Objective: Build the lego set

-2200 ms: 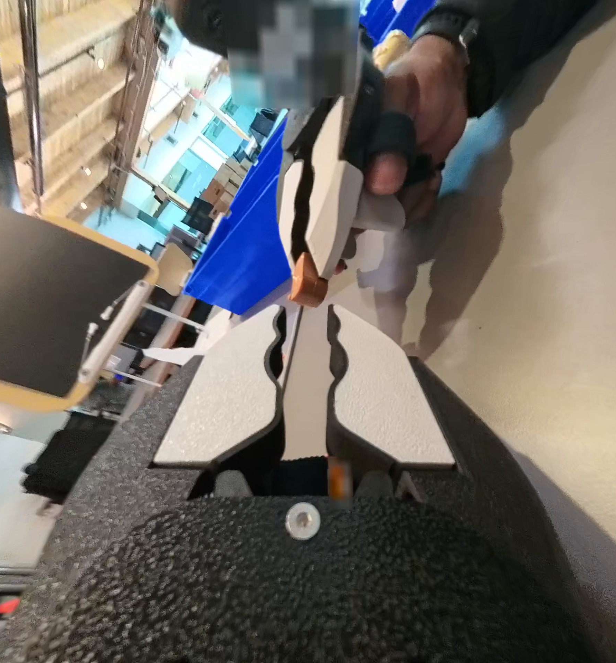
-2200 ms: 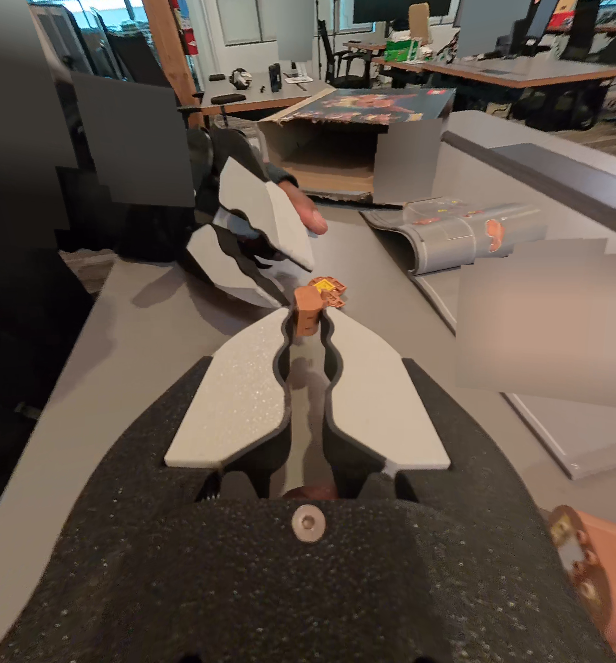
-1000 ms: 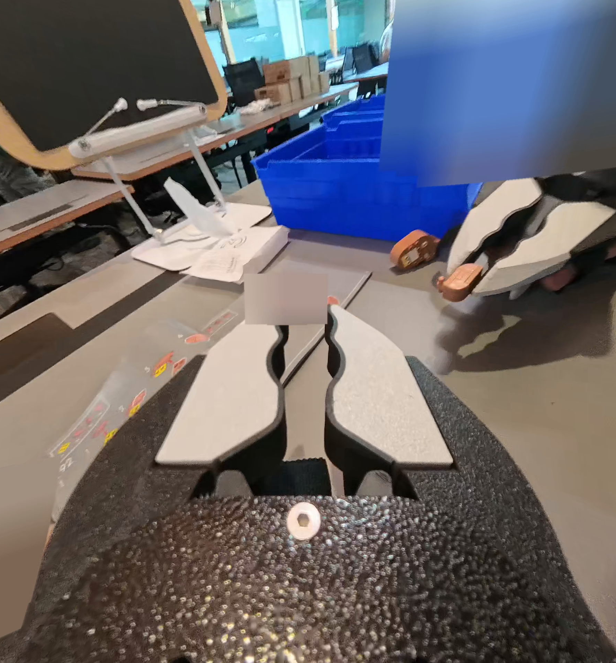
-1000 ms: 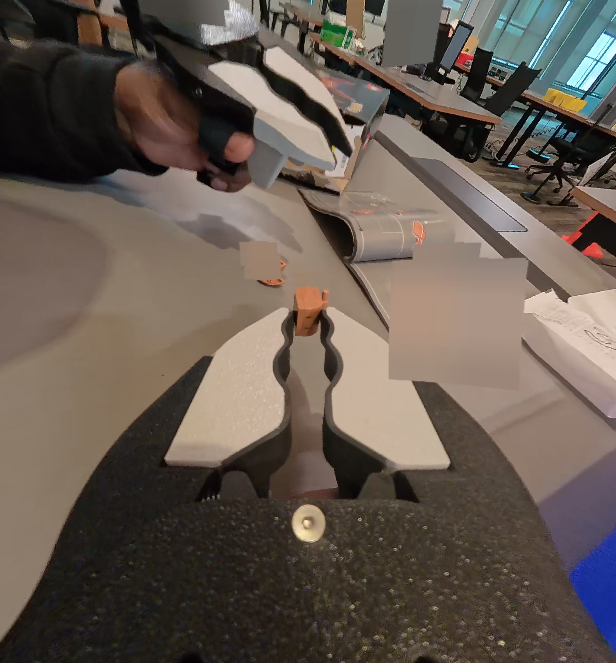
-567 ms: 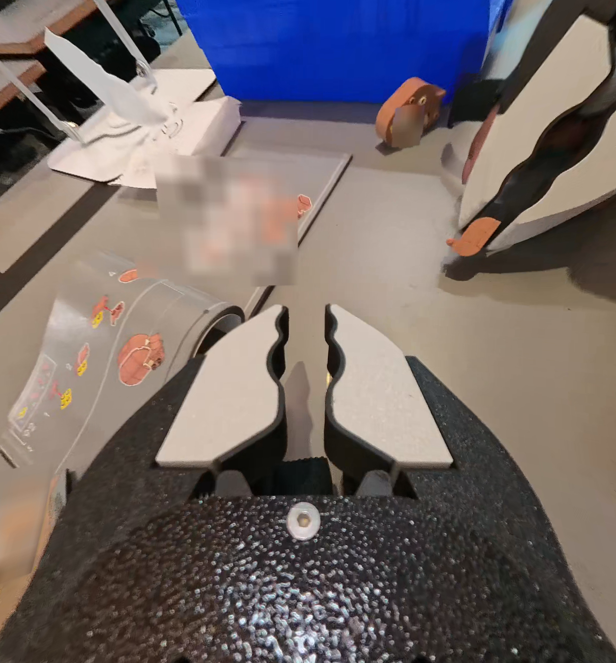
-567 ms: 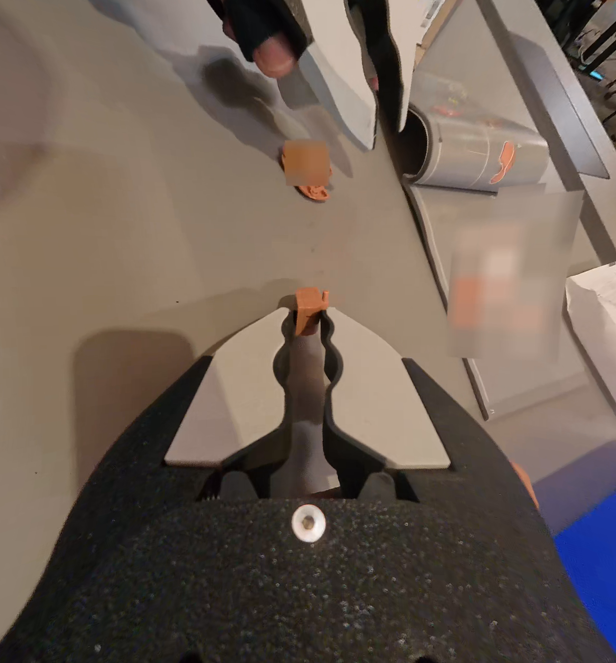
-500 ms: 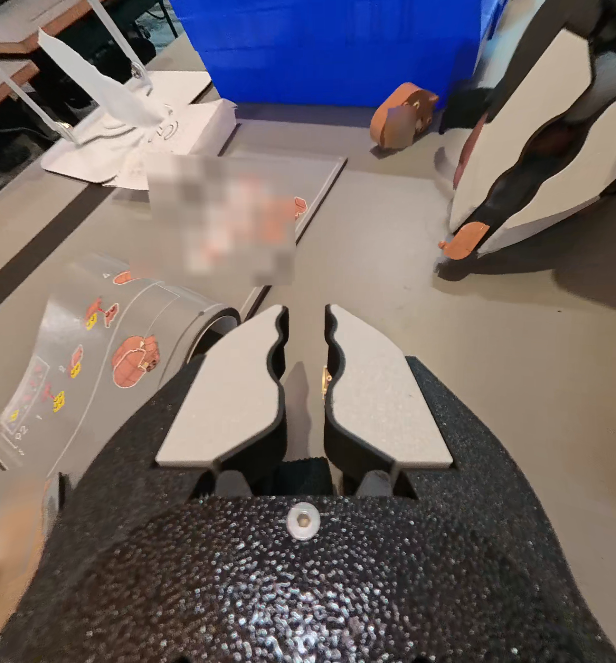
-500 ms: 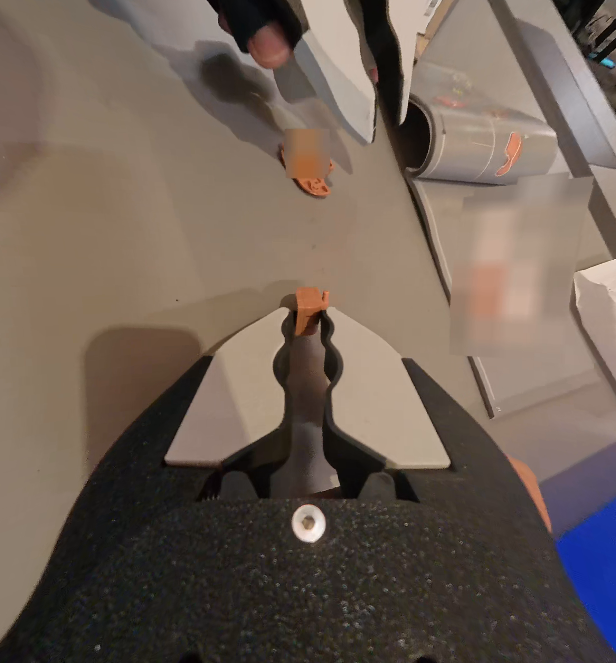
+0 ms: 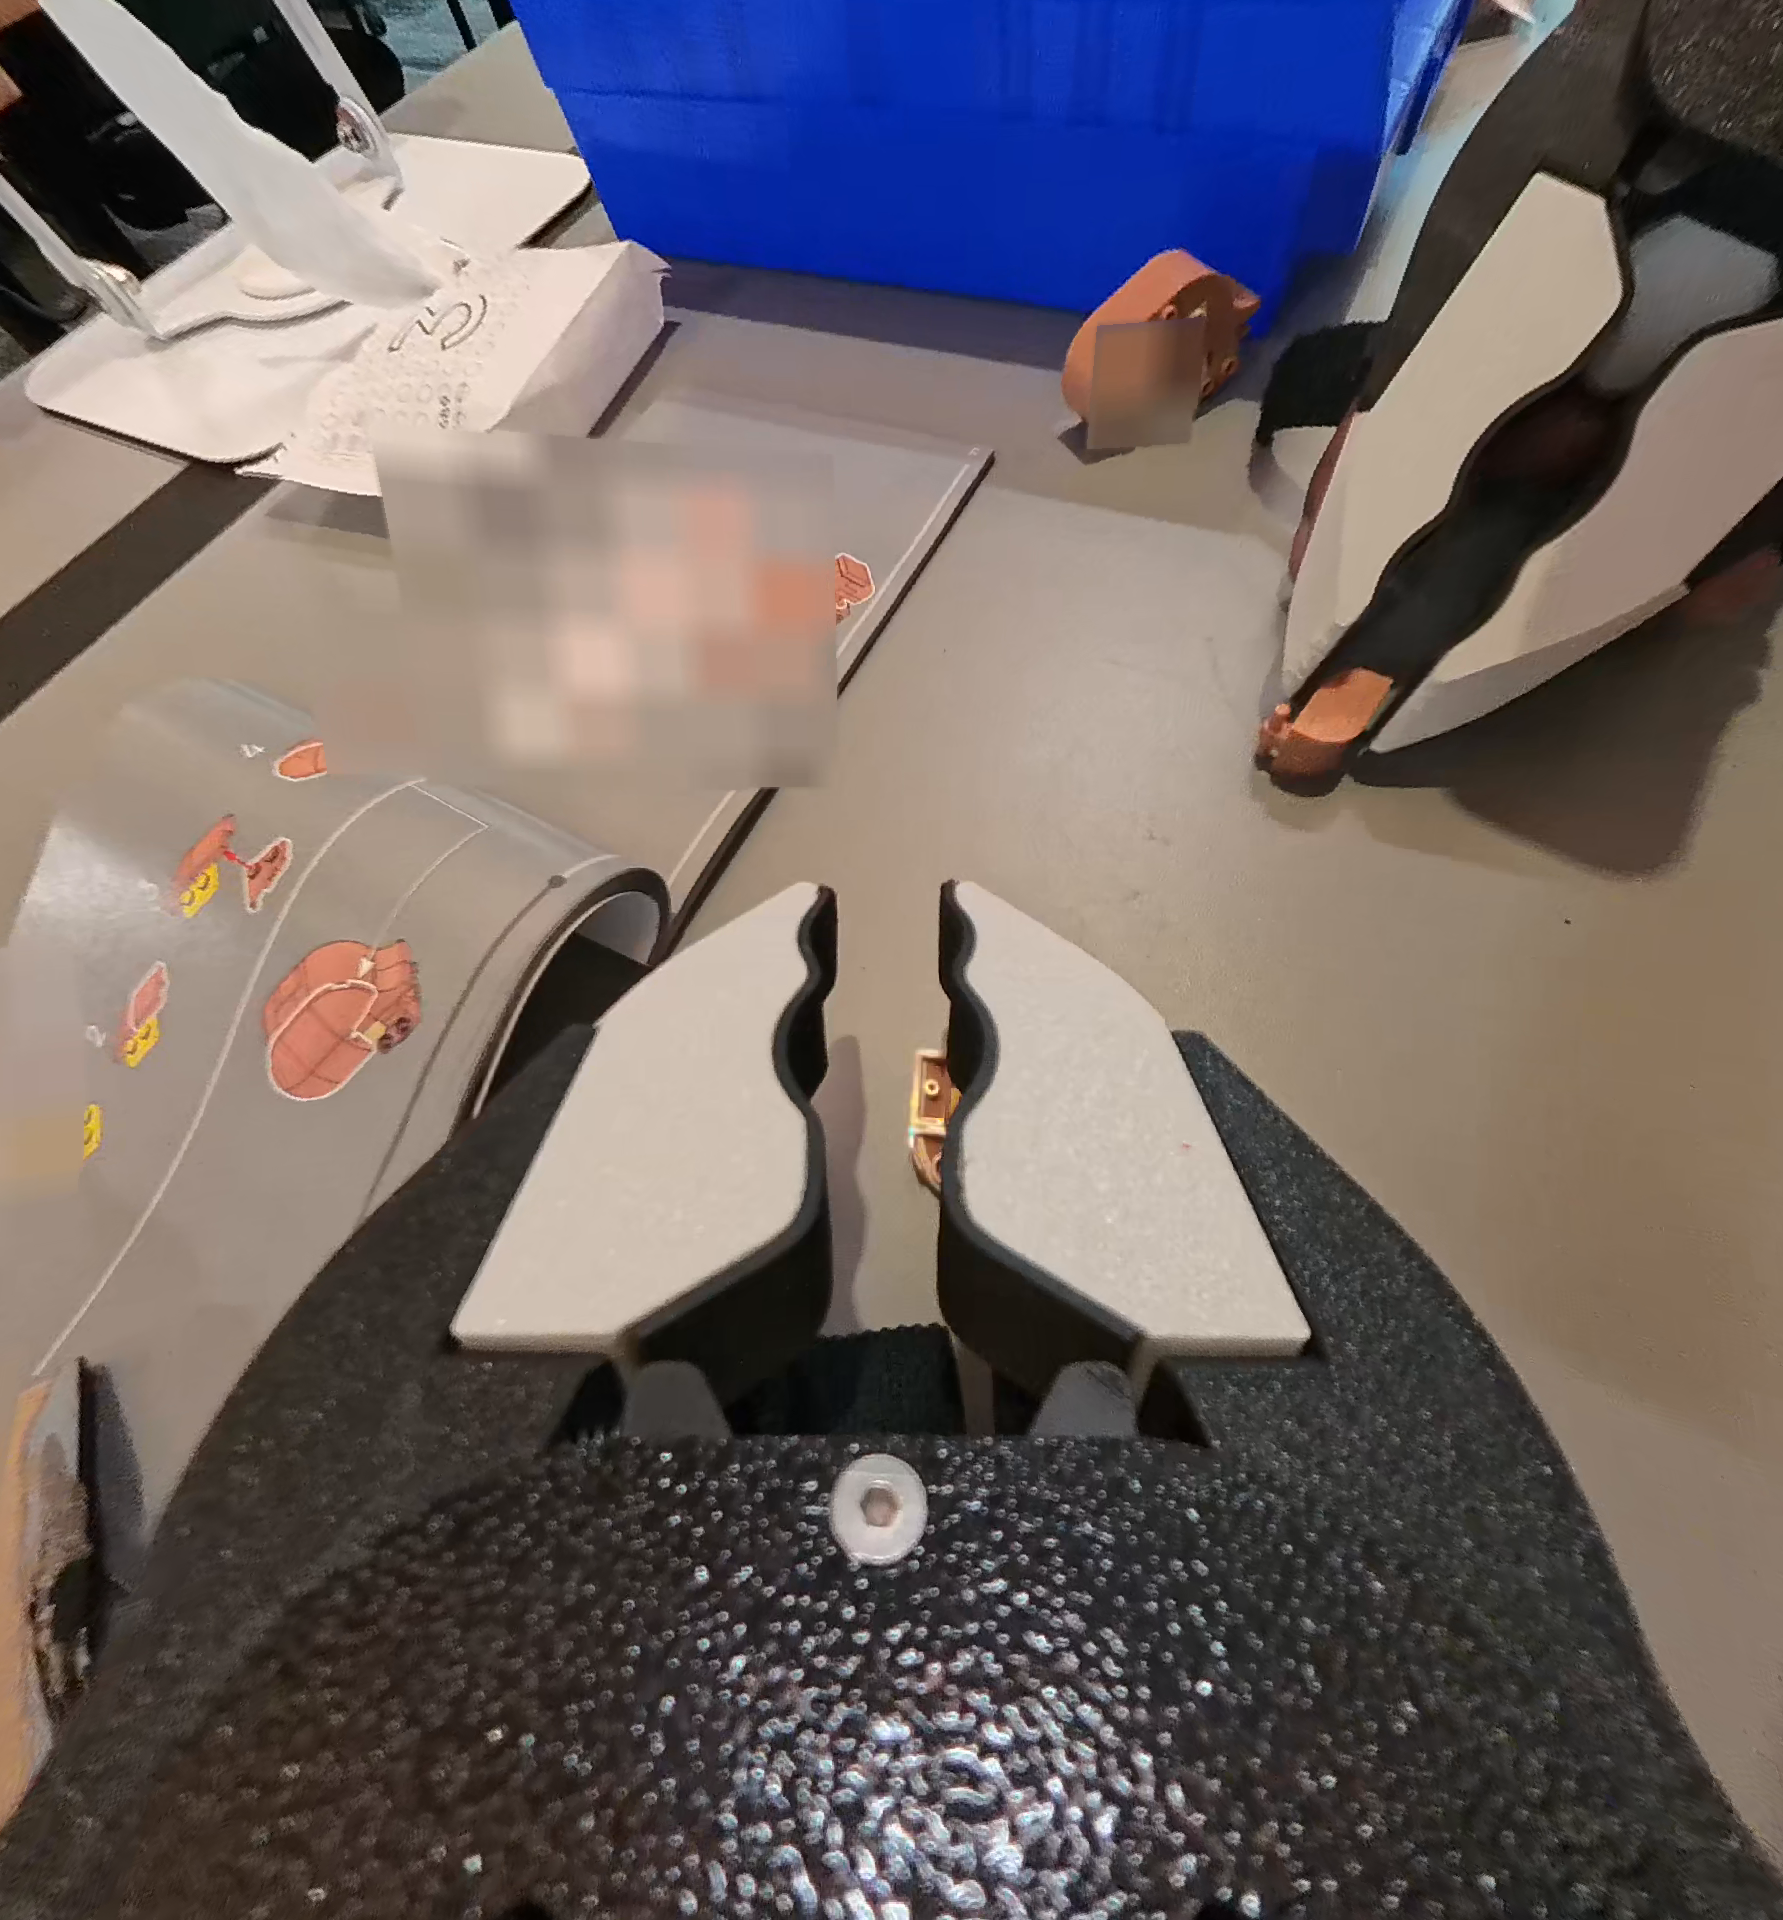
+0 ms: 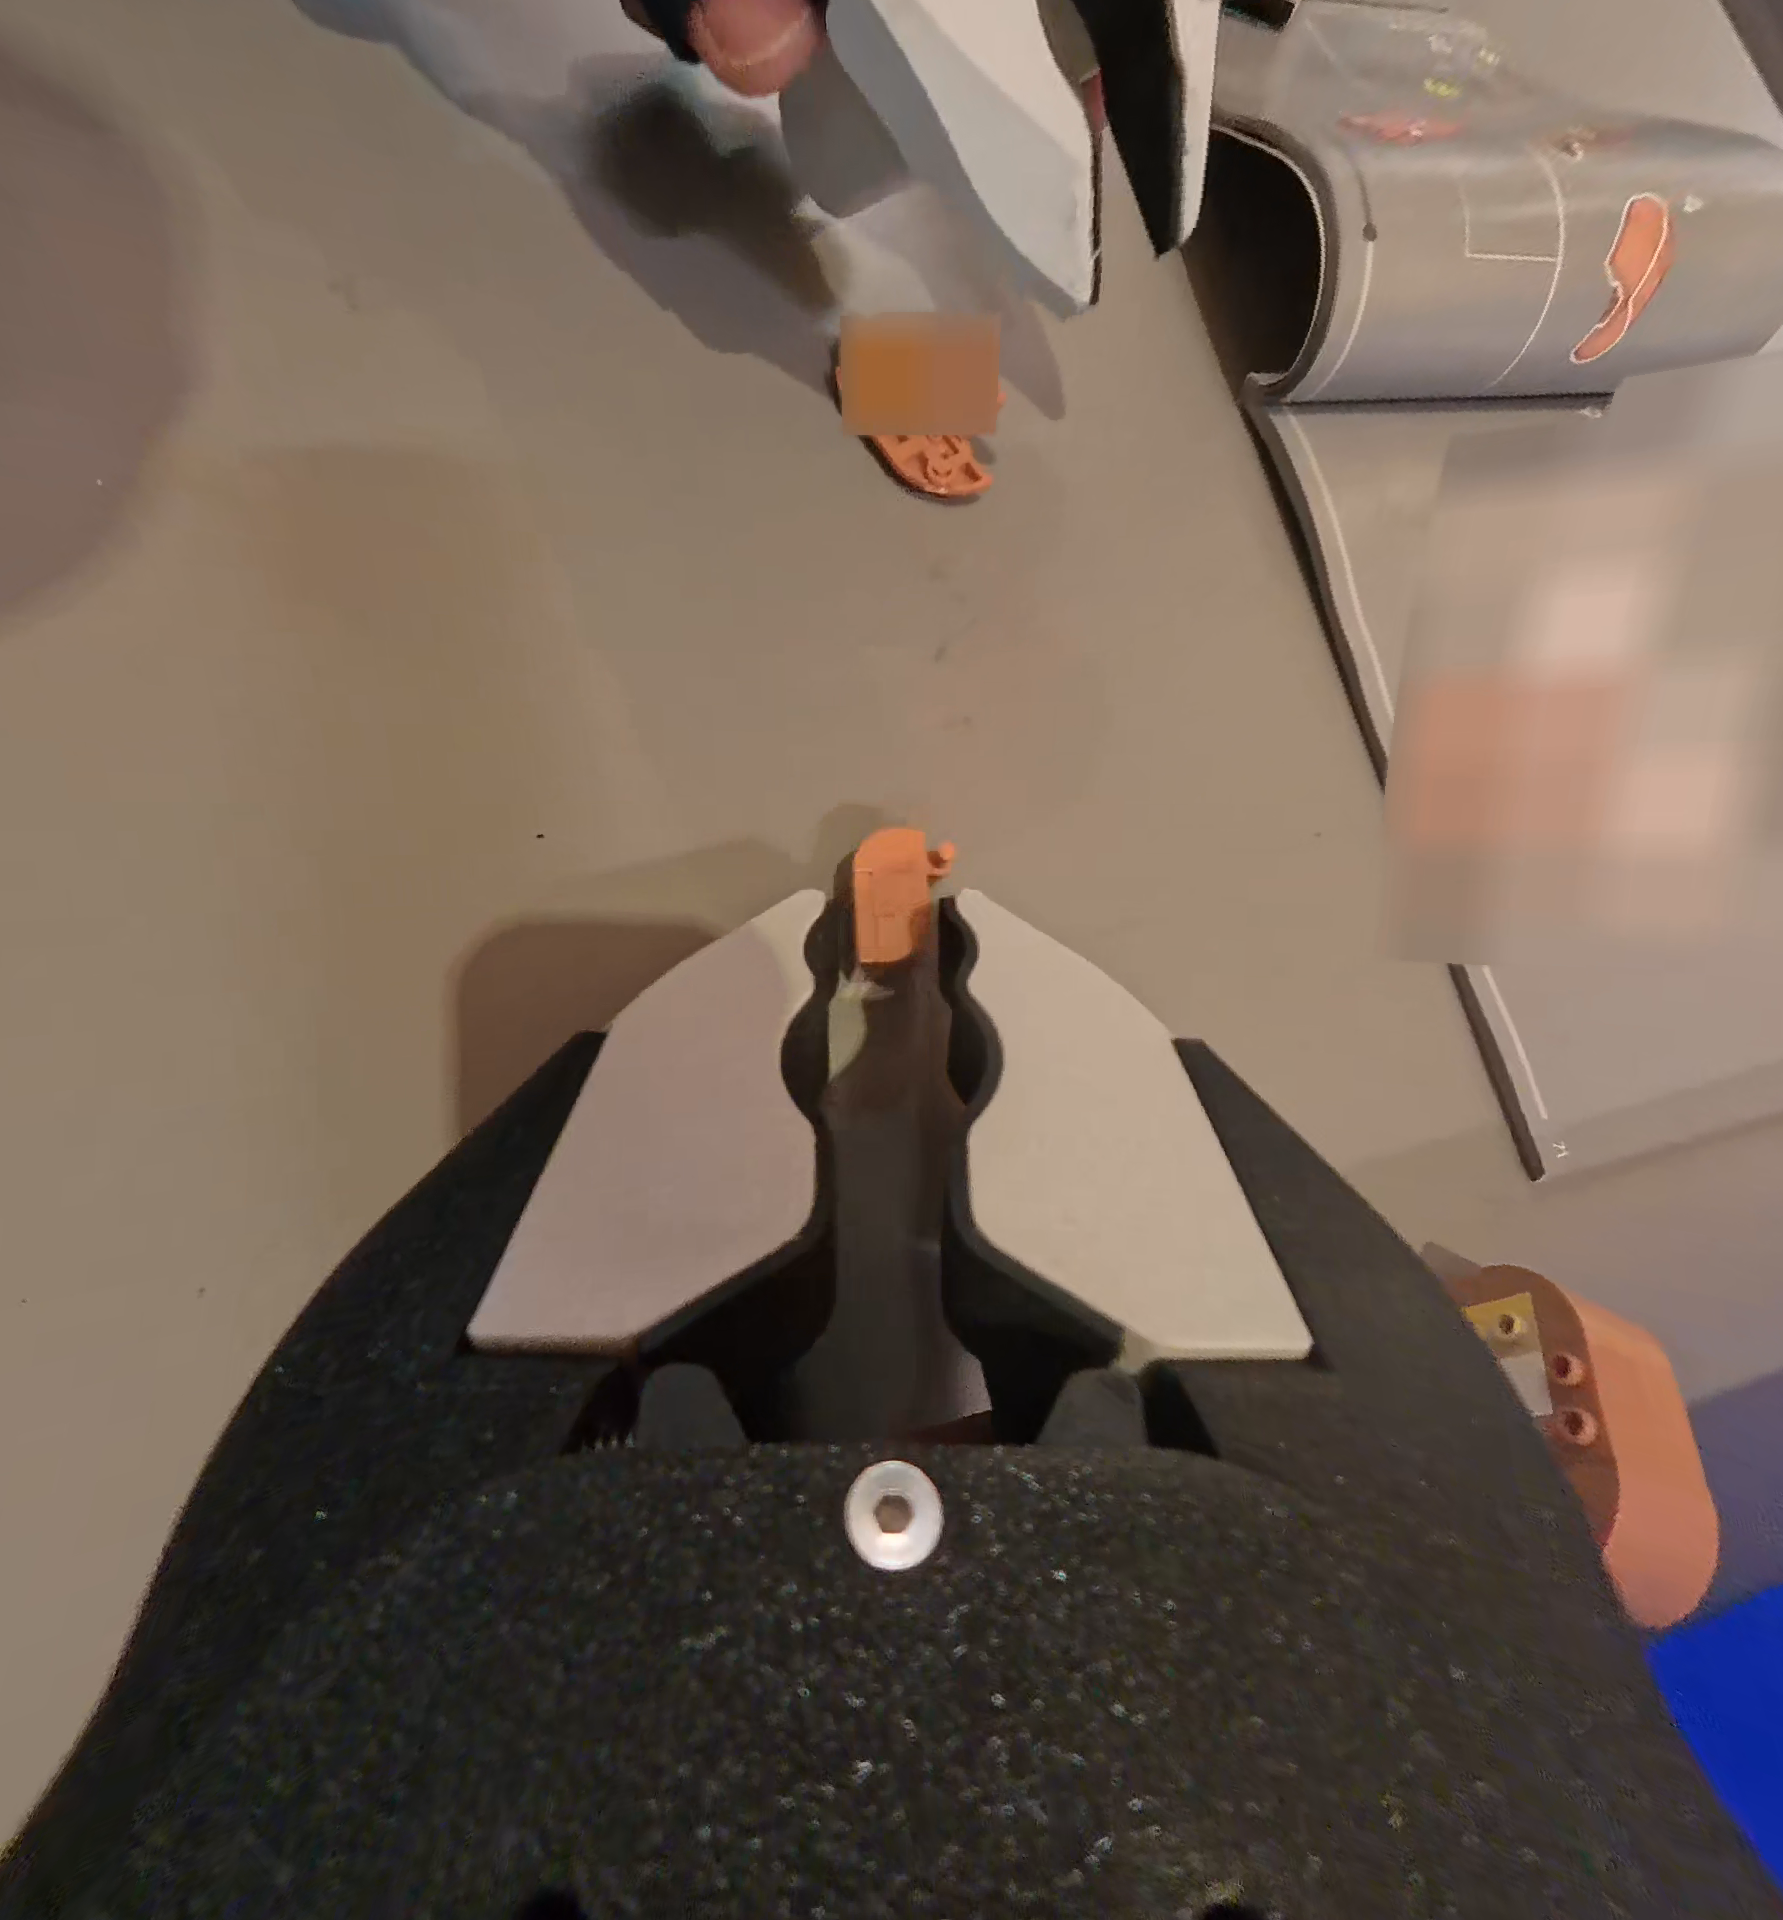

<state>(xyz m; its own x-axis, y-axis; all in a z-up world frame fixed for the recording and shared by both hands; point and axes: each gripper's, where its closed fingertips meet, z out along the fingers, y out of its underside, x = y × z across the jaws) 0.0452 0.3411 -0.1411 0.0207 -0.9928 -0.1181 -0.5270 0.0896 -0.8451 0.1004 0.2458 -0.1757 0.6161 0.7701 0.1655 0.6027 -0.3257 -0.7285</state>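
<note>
My right gripper (image 10: 892, 904) is low over the grey table (image 10: 451, 675). A small orange brick piece (image 10: 892, 909) stands between its fingertips with a dark gap at each pad, so the jaws are open around it. In the left wrist view that piece (image 9: 1318, 732) rests on the table at the right gripper's tips (image 9: 1334, 717). My left gripper (image 9: 885, 904) is open and empty, just above the table. A small brown and yellow piece (image 9: 928, 1112) lies on the table under its right finger. In the right wrist view that piece (image 10: 934, 462) lies below the left gripper (image 10: 1126, 265).
A blue bin (image 9: 970, 156) stands at the back. A larger brown brick assembly (image 9: 1157, 322) sits in front of it, also at the right wrist view's edge (image 10: 1593, 1455). A curled instruction booklet (image 9: 295, 935) lies left of my left gripper. White paper bags (image 9: 399, 343) lie beyond. About 12 cm separates my left fingertips from my right.
Both grippers came down to the table. The right gripper set the orange piece down and its jaws widened off it. The left gripper stayed open and empty.
</note>
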